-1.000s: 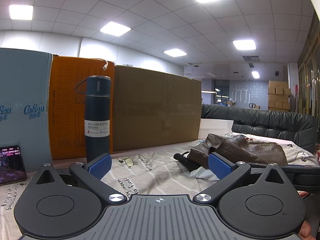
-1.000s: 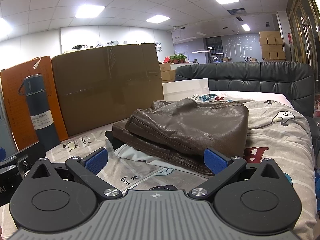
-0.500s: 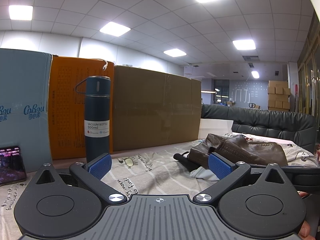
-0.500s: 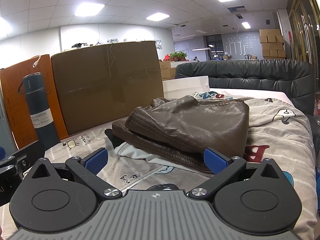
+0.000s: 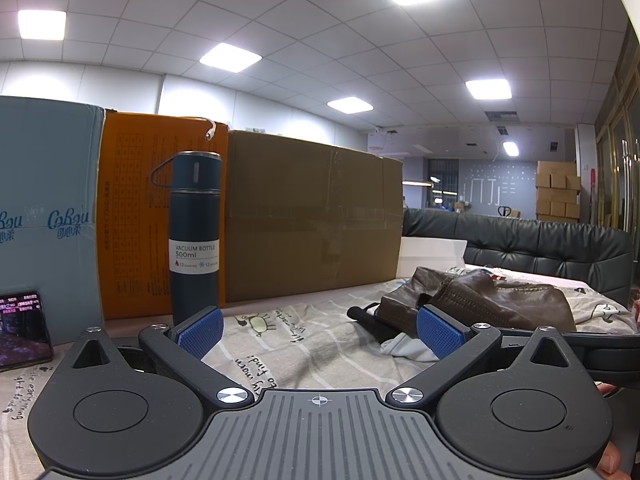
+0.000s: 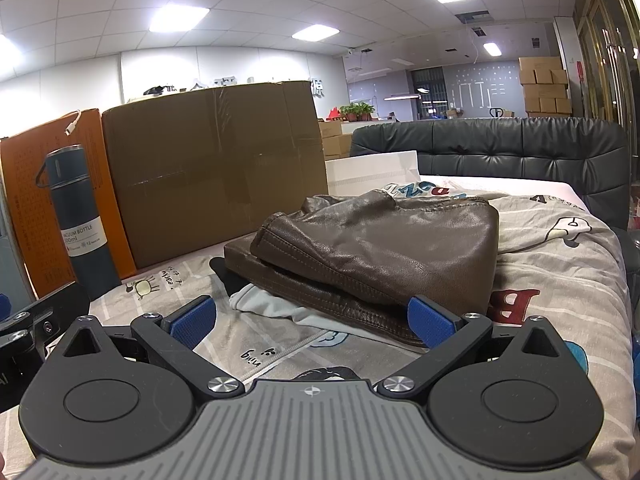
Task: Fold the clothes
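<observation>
A folded brown leather jacket [image 6: 384, 248] lies on the printed grey bedsheet [image 6: 560, 280], on top of a pale garment [image 6: 264, 304] that sticks out at its near left edge. The jacket also shows at the right of the left wrist view [image 5: 492, 300]. My right gripper [image 6: 312, 322] is open and empty, low over the sheet just in front of the jacket's near edge. My left gripper [image 5: 320, 330] is open and empty, low over the sheet, to the left of the jacket.
A dark blue vacuum bottle [image 5: 195, 232] stands at the back left before an orange box [image 5: 132, 216], a brown cardboard box [image 5: 312, 216] and a pale blue box [image 5: 44, 216]. A lit phone [image 5: 22, 328] leans at far left. A black padded headboard [image 6: 500, 152] runs behind.
</observation>
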`<state>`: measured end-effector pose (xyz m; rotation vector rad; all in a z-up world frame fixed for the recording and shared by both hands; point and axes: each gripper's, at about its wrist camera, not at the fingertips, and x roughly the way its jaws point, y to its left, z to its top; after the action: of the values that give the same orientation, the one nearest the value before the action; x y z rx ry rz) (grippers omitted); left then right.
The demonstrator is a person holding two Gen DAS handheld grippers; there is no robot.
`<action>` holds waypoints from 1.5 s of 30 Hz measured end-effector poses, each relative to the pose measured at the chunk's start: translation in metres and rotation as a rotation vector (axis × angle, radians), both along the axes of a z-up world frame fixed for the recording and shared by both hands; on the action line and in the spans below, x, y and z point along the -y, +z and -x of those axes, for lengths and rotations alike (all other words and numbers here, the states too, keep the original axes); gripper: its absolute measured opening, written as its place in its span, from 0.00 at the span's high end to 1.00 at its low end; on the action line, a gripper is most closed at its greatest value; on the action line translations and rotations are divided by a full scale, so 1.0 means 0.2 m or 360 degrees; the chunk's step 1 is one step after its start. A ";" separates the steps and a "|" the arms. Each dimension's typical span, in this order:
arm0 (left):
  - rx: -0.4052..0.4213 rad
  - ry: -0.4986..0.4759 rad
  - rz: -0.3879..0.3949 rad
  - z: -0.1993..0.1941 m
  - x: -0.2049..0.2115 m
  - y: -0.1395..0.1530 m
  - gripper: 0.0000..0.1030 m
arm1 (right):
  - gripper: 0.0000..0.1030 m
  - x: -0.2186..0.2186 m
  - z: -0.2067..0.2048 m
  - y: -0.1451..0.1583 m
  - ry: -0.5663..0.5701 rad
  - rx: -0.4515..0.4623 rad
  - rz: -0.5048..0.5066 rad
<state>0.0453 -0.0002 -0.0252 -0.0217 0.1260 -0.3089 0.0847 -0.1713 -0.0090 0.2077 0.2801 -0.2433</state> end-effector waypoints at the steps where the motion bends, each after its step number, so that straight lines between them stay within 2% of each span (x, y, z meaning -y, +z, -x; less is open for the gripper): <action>1: 0.0001 0.0000 0.0000 0.00 0.00 0.00 0.00 | 0.00 0.00 0.00 0.00 0.0000 0.0000 -0.0001; 45: 0.0013 0.0001 -0.0009 0.01 0.00 -0.01 0.00 | 0.00 0.00 0.00 0.00 0.0014 -0.0020 -0.0008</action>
<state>0.0439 -0.0009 -0.0264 -0.0151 0.1190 -0.3081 0.0855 -0.1713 -0.0099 0.2101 0.2943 -0.2352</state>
